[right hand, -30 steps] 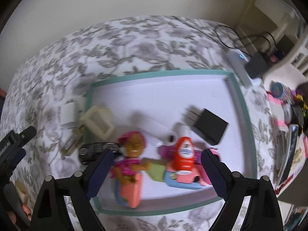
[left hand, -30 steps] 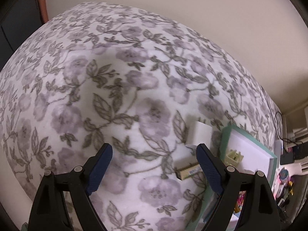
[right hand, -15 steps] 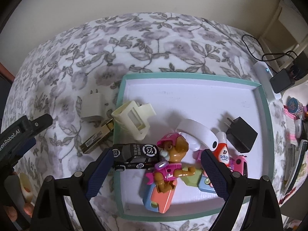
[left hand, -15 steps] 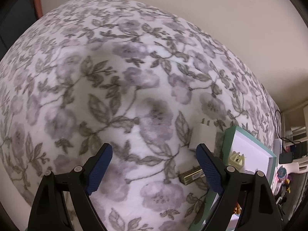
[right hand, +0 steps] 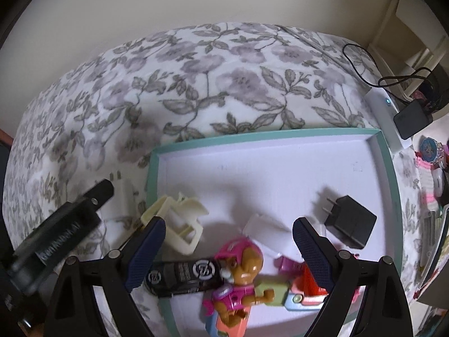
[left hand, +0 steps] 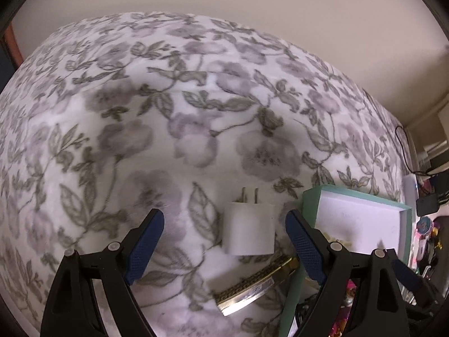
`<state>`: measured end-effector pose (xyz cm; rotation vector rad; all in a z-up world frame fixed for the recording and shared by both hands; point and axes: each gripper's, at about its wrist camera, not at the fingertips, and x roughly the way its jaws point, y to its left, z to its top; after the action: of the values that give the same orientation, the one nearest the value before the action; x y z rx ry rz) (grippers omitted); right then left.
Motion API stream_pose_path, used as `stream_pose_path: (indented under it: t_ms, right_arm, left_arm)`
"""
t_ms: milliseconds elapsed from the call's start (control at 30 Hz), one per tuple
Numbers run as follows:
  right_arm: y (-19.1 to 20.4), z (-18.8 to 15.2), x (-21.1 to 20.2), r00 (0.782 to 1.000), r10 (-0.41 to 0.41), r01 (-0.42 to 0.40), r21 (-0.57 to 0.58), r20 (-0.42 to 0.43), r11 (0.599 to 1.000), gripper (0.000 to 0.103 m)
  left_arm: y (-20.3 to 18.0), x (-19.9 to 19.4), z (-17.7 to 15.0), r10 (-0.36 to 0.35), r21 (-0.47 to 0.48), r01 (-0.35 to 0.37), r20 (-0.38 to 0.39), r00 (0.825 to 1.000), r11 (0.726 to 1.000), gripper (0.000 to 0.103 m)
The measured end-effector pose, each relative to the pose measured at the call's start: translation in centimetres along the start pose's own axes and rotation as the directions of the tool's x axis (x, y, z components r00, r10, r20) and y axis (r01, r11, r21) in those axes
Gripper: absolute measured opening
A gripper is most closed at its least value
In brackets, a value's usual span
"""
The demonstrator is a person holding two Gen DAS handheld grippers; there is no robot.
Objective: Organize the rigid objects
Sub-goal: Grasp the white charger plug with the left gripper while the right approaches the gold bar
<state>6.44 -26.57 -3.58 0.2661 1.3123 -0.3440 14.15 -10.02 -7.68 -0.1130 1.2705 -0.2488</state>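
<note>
A white plug charger (left hand: pixel 248 230) lies on the floral blanket, prongs pointing away. My left gripper (left hand: pixel 223 219) hangs open over it, one finger on each side, not touching. A gold harmonica (left hand: pixel 252 289) lies just in front of it, against the teal tray (left hand: pixel 308 205). My right gripper (right hand: pixel 229 224) is open above the tray (right hand: pixel 266 136), over a pink toy pup (right hand: pixel 238 269). Around the pup lie a black toy car (right hand: pixel 182 275), a cream clip (right hand: pixel 179 224), a white tube (right hand: pixel 266 227) and a black charger (right hand: pixel 350 221). The left gripper (right hand: pixel 56 241) hides most of the white charger (right hand: pixel 123 193).
A white power strip (right hand: pixel 390 118) and a black adapter (right hand: pixel 412 120) with cables sit off the tray's far right corner. Small colourful clutter (right hand: pixel 429 151) crowds the right edge. A pale wall runs behind the blanket (left hand: pixel 168 112).
My left gripper has moved right and down and rolled, so the white charger now lies between its fingers. My right gripper has dropped closer to the tray and its toys.
</note>
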Motion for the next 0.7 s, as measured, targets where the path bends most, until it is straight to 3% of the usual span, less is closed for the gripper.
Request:
stream_pose_path:
  t_ms: [133, 233, 367, 567, 700]
  right_arm:
    - [-0.5, 0.5, 0.9, 1.000, 0.011, -0.011, 0.024, -0.019, 1.000, 0.094]
    - [-0.8, 0.7, 1.3, 1.000, 0.005, -0.004, 0.031, -0.025, 1.000, 0.094]
    - [-1.2, 0.7, 1.6, 0.999, 0.004, -0.002, 0.047, -0.035, 0.999, 0.094]
    - [-1.3, 0.6, 1.6, 0.999, 0.006, -0.003, 0.052, -0.039, 0.999, 0.094]
    - [-1.2, 0.5, 1.3, 0.999, 0.009, -0.007, 0.058, -0.034, 0.998, 0.094]
  left_arm:
    - [-0.3, 1.1, -0.1, 0.002, 0.015, -0.002, -0.019, 1.000, 1.000, 0.086]
    - [-0.4, 1.7, -0.1, 0.001, 0.021, 0.000, -0.034, 0.999, 1.000, 0.075]
    - [-0.6, 2.0, -0.2, -0.007, 0.032, 0.009, -0.050, 0.999, 0.999, 0.070]
    - [-1.6, 1.8, -0.5, -0.029, 0.079, 0.034, -0.067, 0.997, 0.996, 0.047]
    - [-1.6, 1.7, -0.6, -0.018, 0.097, 0.026, -0.076, 0.997, 0.995, 0.045]
